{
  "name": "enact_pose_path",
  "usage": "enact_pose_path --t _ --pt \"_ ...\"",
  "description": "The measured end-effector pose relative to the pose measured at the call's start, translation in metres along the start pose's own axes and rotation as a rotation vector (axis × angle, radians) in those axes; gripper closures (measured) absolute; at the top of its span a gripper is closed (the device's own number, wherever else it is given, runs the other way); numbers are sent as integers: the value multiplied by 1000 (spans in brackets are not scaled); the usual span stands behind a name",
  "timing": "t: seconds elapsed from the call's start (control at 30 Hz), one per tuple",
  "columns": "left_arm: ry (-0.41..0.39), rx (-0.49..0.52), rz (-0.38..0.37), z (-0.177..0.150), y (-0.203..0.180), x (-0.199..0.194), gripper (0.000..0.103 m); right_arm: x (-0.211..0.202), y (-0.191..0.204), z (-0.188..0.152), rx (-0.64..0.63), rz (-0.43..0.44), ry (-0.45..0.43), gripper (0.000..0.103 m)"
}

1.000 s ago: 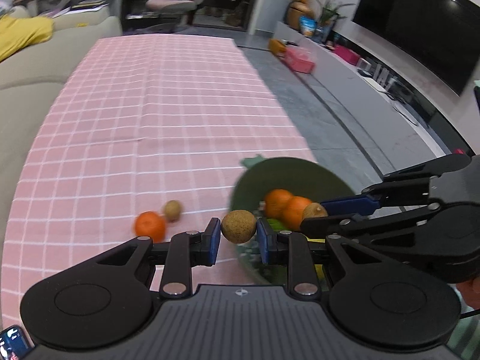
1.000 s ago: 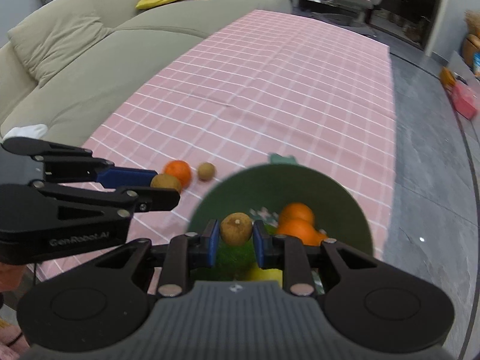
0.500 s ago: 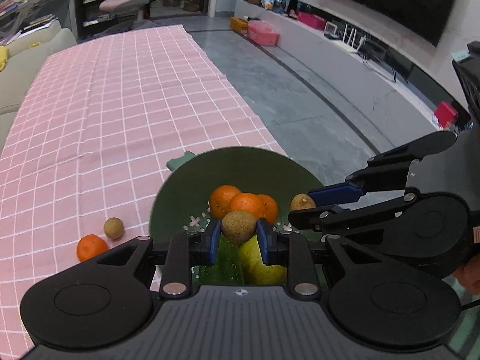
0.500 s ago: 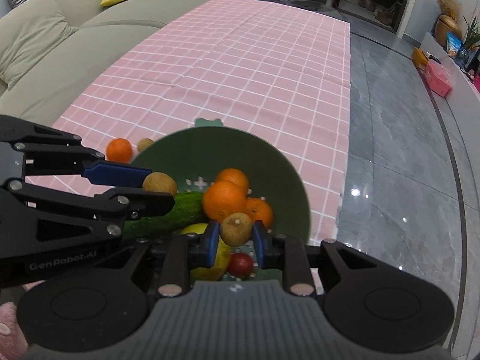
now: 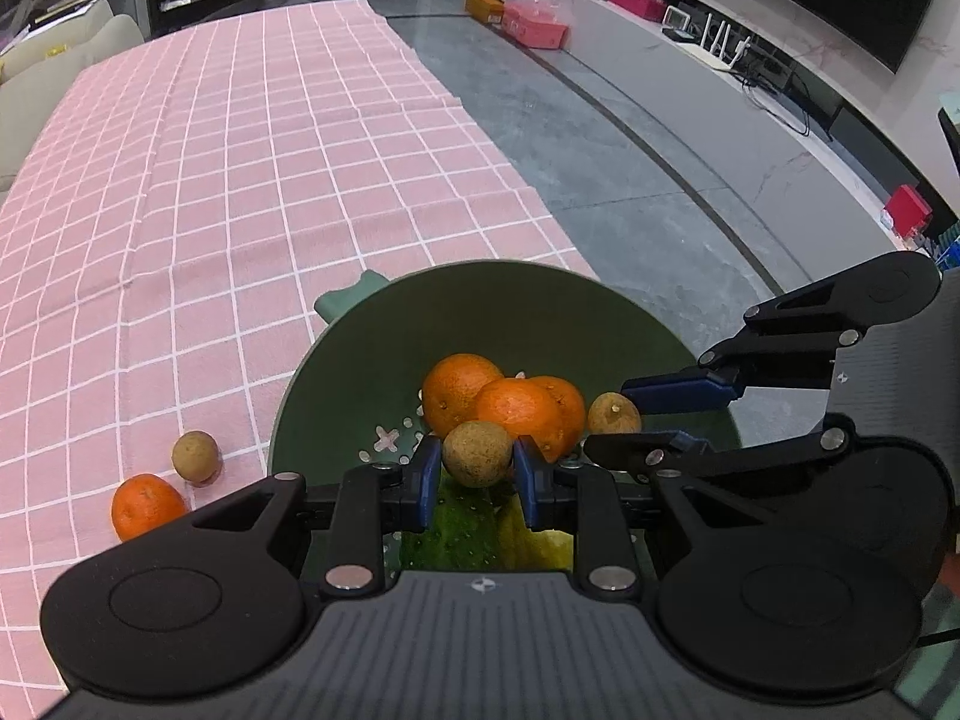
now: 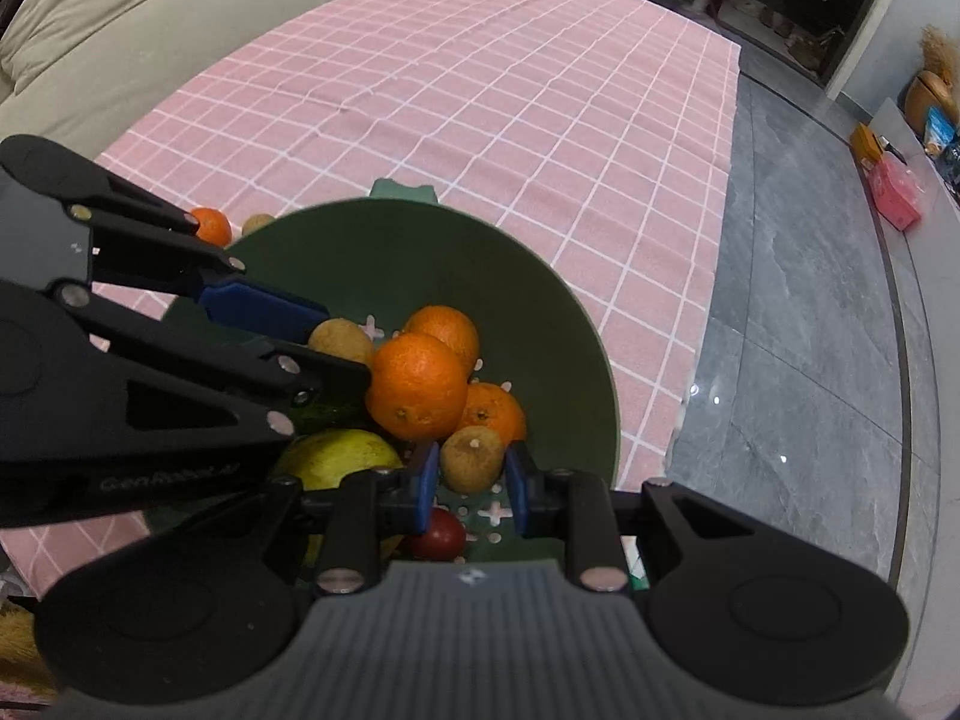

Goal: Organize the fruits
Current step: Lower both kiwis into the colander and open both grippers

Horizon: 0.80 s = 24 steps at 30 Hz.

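A dark green bowl (image 5: 360, 360) (image 6: 552, 324) on the pink checked tablecloth holds three oranges (image 5: 516, 408) (image 6: 417, 387), a cucumber, a yellow fruit (image 6: 336, 456) and a red fruit (image 6: 441, 534). My left gripper (image 5: 477, 474) is shut on a brown longan (image 5: 478, 453) above the bowl's near side. My right gripper (image 6: 468, 480) is shut on another longan (image 6: 472, 457), also over the bowl, and shows in the left wrist view (image 5: 624, 420). On the cloth left of the bowl lie an orange (image 5: 147, 506) (image 6: 211, 226) and a longan (image 5: 195, 456) (image 6: 258, 222).
The tablecloth (image 5: 240, 180) stretches far ahead. Its right edge drops to a grey tiled floor (image 5: 660, 192). A beige sofa (image 6: 120, 48) runs along the left side. A TV bench with boxes (image 5: 534, 24) stands at the far right.
Both grippers have moved further over the bowl, each still holding its longan. The bowl and its fruit now sit closer and more central in both views.
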<state>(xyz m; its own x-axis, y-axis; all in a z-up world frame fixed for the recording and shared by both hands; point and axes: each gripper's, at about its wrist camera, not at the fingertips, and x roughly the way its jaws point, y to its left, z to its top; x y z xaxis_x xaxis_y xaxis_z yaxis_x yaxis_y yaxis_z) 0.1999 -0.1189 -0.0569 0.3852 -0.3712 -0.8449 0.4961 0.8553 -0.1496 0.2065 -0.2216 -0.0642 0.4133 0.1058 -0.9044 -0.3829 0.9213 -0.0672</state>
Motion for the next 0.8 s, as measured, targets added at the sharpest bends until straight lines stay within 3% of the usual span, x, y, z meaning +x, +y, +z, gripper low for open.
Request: enact_pose_path --t 0.3,0.5,0.57,0.8 --pt "7 -42 -30 1 10 6 71 17 2 3 -20 7 30 83" --pt "9 -52 -30 -2 11 3 57 17 8 5 -44 13 36 80" --pt "1 -58 -35 -3 11 -1 53 13 10 5 -50 3 31 68" --pt "-38 -69 -23 -5 9 -24 47 -5 13 4 -49 -18 7 48"
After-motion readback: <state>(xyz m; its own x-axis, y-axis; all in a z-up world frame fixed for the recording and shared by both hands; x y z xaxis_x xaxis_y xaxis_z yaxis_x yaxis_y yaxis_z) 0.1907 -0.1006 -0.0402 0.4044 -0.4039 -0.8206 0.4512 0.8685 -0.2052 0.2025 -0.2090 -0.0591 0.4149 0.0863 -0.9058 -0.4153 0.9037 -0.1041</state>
